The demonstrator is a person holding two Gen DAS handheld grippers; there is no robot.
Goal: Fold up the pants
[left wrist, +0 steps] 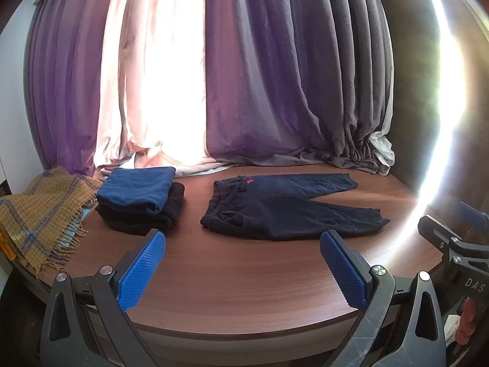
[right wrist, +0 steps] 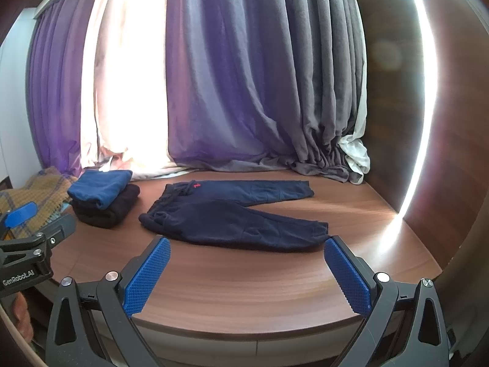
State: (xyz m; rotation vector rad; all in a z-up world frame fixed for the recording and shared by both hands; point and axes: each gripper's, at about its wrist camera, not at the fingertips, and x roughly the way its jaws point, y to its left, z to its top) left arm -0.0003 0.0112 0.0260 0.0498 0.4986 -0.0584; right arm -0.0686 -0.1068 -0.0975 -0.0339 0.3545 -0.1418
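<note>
Dark navy pants (left wrist: 287, 208) lie flat and spread on the brown wooden table (left wrist: 244, 278), waistband to the left, both legs pointing right; they also show in the right wrist view (right wrist: 232, 217). A small red mark sits near the waistband. My left gripper (left wrist: 243, 238) is open and empty, hovering over the table's front edge, short of the pants. My right gripper (right wrist: 247, 243) is open and empty, also in front of the pants. Each gripper shows at the edge of the other's view.
A stack of folded clothes (left wrist: 140, 202), blue on top of black, sits left of the pants. A mustard plaid scarf (left wrist: 39, 214) lies at the far left. Purple and grey curtains (left wrist: 275, 91) hang behind the table. A wooden wall (right wrist: 443, 153) stands at the right.
</note>
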